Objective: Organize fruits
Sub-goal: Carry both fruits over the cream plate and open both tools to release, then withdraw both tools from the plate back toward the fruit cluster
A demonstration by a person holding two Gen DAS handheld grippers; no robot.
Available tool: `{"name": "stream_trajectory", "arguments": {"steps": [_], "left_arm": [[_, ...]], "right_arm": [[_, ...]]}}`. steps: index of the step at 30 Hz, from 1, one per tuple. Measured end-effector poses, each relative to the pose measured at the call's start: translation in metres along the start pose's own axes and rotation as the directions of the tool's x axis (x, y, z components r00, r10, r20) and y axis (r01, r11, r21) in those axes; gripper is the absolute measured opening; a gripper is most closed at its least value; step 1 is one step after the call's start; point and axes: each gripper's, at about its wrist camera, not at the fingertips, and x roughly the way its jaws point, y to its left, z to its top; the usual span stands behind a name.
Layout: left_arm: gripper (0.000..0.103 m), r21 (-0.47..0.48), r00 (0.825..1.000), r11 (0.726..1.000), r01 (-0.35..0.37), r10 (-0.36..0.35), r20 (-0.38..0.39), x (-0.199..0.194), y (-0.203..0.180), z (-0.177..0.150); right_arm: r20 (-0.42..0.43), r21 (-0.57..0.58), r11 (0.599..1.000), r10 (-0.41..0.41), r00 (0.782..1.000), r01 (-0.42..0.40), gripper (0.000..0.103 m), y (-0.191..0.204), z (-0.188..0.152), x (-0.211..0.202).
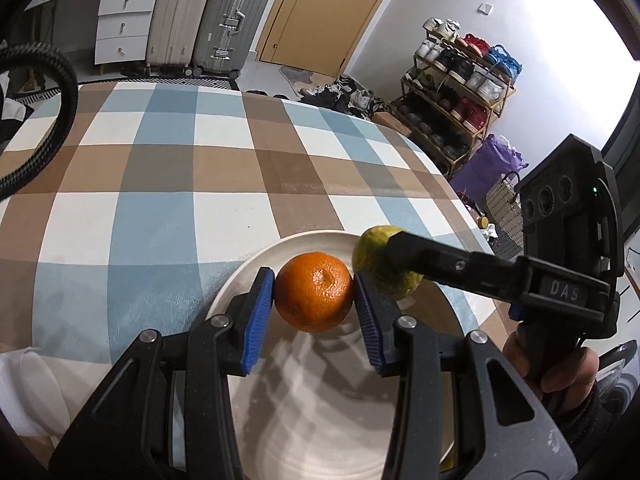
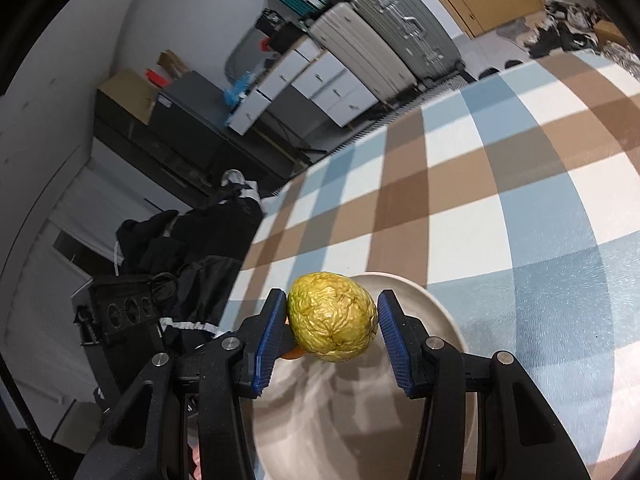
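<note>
The left claw [image 1: 314, 300] clamps a round orange mandarin [image 1: 313, 297] between its blue ribbed pads, above a round beige ceramic plate [image 1: 256, 272]. The right claw [image 2: 333, 322] grips a wrinkled yellow-green oval fruit [image 2: 333, 316] over the same plate's rim, just beside the mandarin. The plate sits on a table covered by a blue, brown and white checked cloth [image 1: 160, 184].
</note>
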Motion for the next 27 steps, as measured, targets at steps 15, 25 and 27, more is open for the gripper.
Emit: {"name": "stream_trajectory", "arguments": {"steps": [15,25,27], "left_arm": [[0.053,-0.010,1.000,1.000,-0.013,0.014,0.012,-0.002,-0.001,0.001],[0.082,0.029,0.986,0.995,-0.093,0.088,0.143,-0.084,-0.035,-0.006],[0.084,0.041,0.981,0.993,-0.107,0.099,0.165,-0.102,-0.045,-0.011]], "right_arm": [[-0.023,-0.002,0.996,-0.086,0.996,0.086,0.052,-0.003,-0.001,0.020],[0.102,-0.073,0.992,-0.095,0.990,0.103,0.076,0.033,-0.009,-0.040],[0.134,-0.096,0.988,-0.109,0.985,0.122,0.086,0.045,-0.015,-0.056]]}}
